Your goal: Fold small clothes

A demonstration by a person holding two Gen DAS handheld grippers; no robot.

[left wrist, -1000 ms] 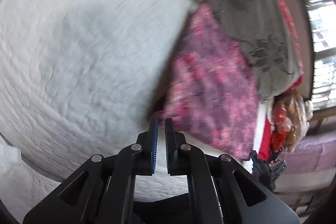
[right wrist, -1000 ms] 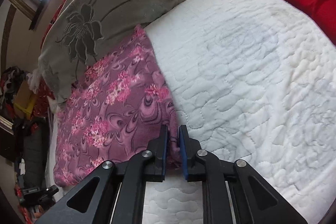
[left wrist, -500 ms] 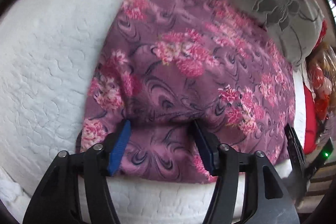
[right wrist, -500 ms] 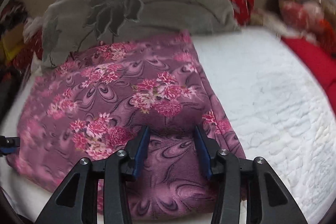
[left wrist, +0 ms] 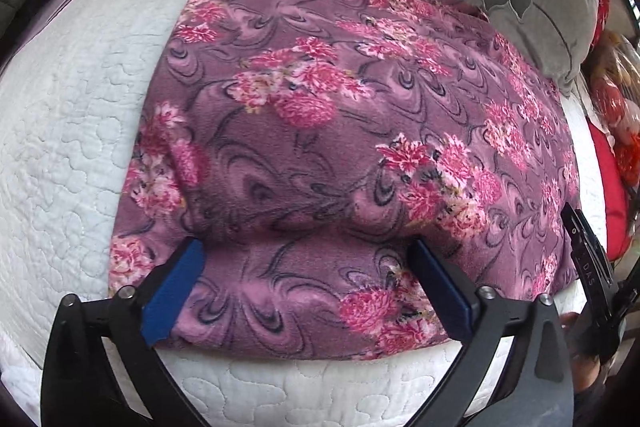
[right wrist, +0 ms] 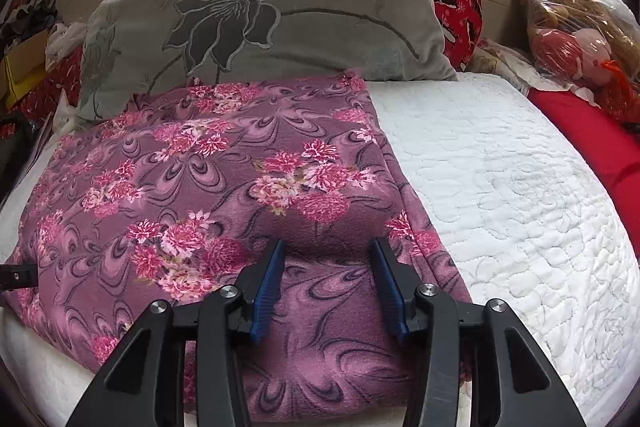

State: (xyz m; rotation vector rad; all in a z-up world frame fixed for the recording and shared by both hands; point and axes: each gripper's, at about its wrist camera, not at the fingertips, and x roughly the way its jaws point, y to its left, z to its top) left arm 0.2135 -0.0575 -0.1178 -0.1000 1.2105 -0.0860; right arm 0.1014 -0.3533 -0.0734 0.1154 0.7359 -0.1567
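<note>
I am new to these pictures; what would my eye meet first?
First, the purple fleece cloth with pink flowers, spread on the white quilted bed cover. Behind it leans a grey pillow with a dark flower. The left gripper and right gripper hold open jaws over the cloth's near edge.

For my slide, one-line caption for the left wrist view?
Left tongs wide open over folded floral cloth on white quilt.

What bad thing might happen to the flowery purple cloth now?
Both the left gripper and the right gripper have just been opening, pads off the purple floral cloth, so nothing holds it.
1. Its near edge sits close to the edge of the white quilt; a nudge might slide it off.
2. The fingertips dent the fleece; pulling away could drag the fold crooked.
</note>
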